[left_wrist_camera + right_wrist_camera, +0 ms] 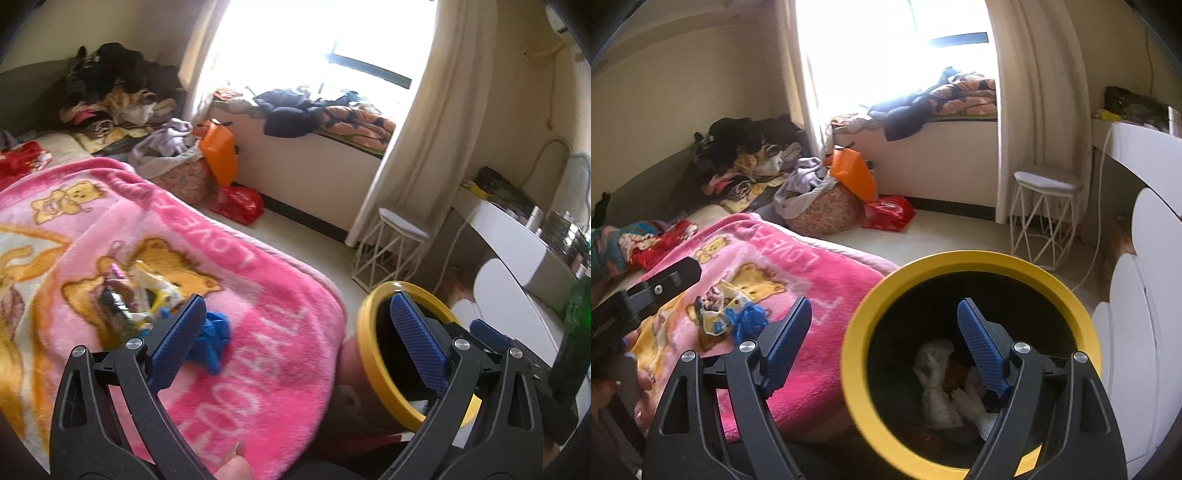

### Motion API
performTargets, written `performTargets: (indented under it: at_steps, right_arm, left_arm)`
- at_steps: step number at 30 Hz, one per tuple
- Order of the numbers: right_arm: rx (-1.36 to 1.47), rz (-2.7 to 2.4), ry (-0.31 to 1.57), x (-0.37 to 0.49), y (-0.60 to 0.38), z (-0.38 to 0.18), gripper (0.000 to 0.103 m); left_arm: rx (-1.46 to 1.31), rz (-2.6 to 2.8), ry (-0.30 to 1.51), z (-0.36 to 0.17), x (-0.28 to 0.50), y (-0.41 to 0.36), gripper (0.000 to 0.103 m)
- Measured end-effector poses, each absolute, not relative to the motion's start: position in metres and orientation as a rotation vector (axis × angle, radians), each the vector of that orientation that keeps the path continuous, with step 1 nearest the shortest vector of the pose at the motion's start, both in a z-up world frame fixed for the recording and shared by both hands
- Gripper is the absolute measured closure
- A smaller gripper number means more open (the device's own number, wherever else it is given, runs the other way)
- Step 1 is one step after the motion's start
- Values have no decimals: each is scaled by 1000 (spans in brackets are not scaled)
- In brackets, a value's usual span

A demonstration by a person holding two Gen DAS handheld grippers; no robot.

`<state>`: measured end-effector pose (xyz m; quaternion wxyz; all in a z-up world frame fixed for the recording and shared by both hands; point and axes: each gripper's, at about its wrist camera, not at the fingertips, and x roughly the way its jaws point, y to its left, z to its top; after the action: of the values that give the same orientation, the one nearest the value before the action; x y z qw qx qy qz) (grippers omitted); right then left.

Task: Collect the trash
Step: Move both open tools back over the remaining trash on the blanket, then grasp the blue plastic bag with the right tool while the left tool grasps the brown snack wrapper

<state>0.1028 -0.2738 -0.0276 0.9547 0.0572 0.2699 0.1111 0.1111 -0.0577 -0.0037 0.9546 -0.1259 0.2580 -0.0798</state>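
left tool (295, 343) spread, empty | right tool (890, 343) spread over bin (857, 373) | wrappers (720, 314) on blanket (827, 280)

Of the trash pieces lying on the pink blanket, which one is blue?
The crumpled blue piece, at the right end of the small heap; the wrappers beside it are yellow, white and dark.

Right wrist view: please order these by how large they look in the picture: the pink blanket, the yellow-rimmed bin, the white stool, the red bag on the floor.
1. pink blanket and yellow-rimmed bin: similar spread, and the bin is nearest the camera, so I leave them unranked.
2. white stool.
3. red bag.
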Motion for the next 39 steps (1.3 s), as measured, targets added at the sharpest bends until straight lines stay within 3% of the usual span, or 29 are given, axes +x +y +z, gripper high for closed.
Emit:
performTargets:
  at_steps: [17, 34, 39]
  right_arm:
    - [21, 390, 540, 95, -209, -26, 22]
    - [-134, 563, 681, 136, -132, -54, 23]
    - [-152, 597, 756, 151, -115, -70, 30]
  left_arm:
    - [-354, 39, 516, -10, 105, 20, 11]
    - [-419, 231, 598, -37, 110, 90, 11]
    - [-474, 220, 635, -50, 117, 99, 11]
